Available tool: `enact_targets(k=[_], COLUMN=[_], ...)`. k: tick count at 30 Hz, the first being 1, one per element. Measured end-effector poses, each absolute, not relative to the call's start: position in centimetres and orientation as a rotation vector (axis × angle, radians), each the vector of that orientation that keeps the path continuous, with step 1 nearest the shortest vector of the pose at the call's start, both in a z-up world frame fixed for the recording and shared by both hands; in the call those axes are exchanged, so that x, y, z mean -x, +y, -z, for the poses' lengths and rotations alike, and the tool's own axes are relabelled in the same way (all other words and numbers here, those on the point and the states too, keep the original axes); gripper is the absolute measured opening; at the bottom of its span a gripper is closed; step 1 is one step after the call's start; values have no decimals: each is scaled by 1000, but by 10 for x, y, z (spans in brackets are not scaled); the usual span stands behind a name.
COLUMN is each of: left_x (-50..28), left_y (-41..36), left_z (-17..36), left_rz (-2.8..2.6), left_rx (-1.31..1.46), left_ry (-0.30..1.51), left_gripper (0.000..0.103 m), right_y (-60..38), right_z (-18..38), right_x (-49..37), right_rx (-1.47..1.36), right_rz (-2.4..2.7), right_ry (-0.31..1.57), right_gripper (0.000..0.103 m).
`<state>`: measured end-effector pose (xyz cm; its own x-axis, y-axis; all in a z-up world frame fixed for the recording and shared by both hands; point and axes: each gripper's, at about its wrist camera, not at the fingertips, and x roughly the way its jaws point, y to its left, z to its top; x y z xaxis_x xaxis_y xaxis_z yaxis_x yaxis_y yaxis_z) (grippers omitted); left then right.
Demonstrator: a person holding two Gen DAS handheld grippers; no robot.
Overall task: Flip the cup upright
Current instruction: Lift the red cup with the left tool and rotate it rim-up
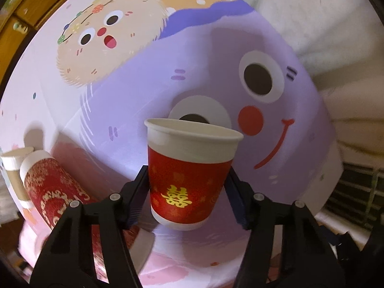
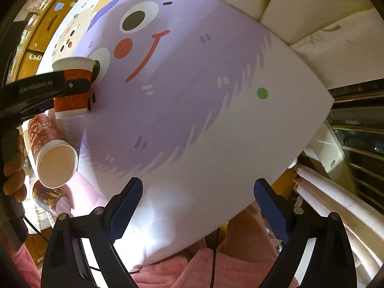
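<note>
A red paper cup (image 1: 189, 180) with a gold character and a white rim is held upright, mouth up, above the cartoon table. My left gripper (image 1: 187, 192) is shut on its sides. The cup (image 2: 72, 100) and the left gripper (image 2: 48, 91) also show at the left of the right wrist view. A second red cup (image 1: 48, 192) lies on its side at the left; it shows in the right wrist view (image 2: 51, 153) with its base toward the camera. My right gripper (image 2: 196, 206) is open and empty over the near white part of the table.
The round table top (image 2: 216, 120) has a purple cartoon face print. A third patterned cup (image 2: 45, 196) lies near the table's left edge. A white sofa (image 2: 312, 12) lies behind the table, a metal rack (image 2: 360, 144) to the right, and wooden drawers (image 2: 43, 31) at the far left.
</note>
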<state>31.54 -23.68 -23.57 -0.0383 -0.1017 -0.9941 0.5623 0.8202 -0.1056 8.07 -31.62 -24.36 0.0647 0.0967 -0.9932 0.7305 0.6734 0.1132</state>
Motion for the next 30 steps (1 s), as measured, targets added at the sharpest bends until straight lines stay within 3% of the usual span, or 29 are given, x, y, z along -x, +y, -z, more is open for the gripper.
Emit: enact_targets(k=[10,19,30], left_x=[-296,-240,-139], left_y=[-215,-132,-34], left_z=[179,113,126], left_rz=[441,254,39], left_rx=[-193,17,250], left_ry=[1457,1394,1325], left_gripper=[57,57,57], right_y=[-341,-364,-329], right_z=[194,144,133], right_x=[-73,-90,-103], right_rx=[-622,-533,-472], right_rz=[472,304,101], right_ry=[1375,1305,1338], right_gripper=[95,95,95])
